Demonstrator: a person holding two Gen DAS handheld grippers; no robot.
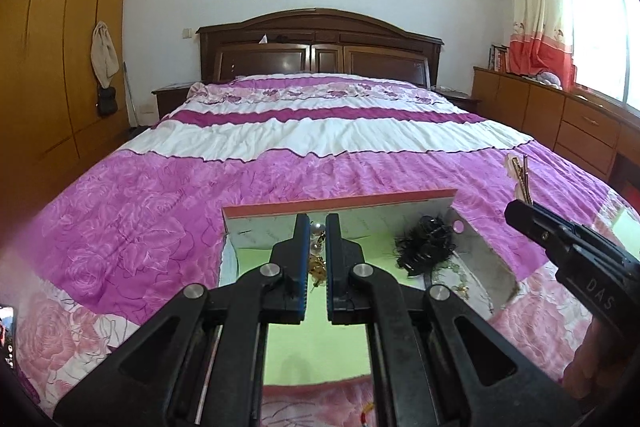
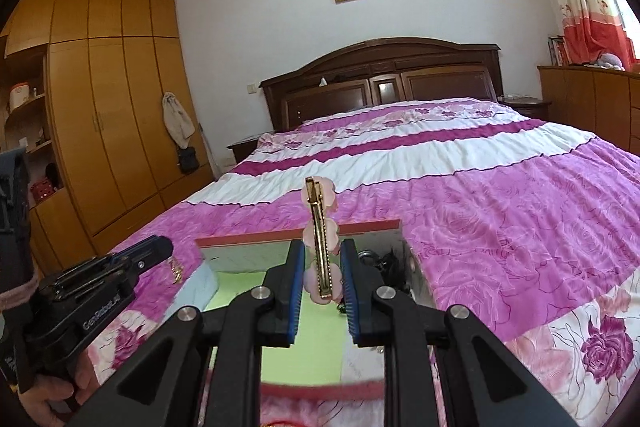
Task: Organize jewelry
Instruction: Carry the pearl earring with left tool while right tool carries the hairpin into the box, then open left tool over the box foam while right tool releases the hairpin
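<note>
An open box [image 1: 472, 227] with a green floor and a red rim lies on the bed. Inside are a black feathery hair piece [image 1: 426, 247] and a gold chain [image 1: 460, 285]. My left gripper [image 1: 317, 227] is shut on a pearl and gold earring [image 1: 317, 249] over the box. My right gripper [image 2: 322, 255] is shut on a pink flower hair clip [image 2: 320, 227] with a gold bar, held upright above the box [image 2: 300, 227]. The clip also shows in the left wrist view [image 1: 520, 179]. The left gripper shows in the right wrist view [image 2: 152, 251] with the gold earring hanging under it.
The box sits on a pink and white rose bedspread [image 1: 280, 167]. A dark wood headboard [image 1: 320, 43] is at the far end, a wardrobe [image 1: 60, 47] on the left, a low cabinet [image 1: 560, 115] on the right.
</note>
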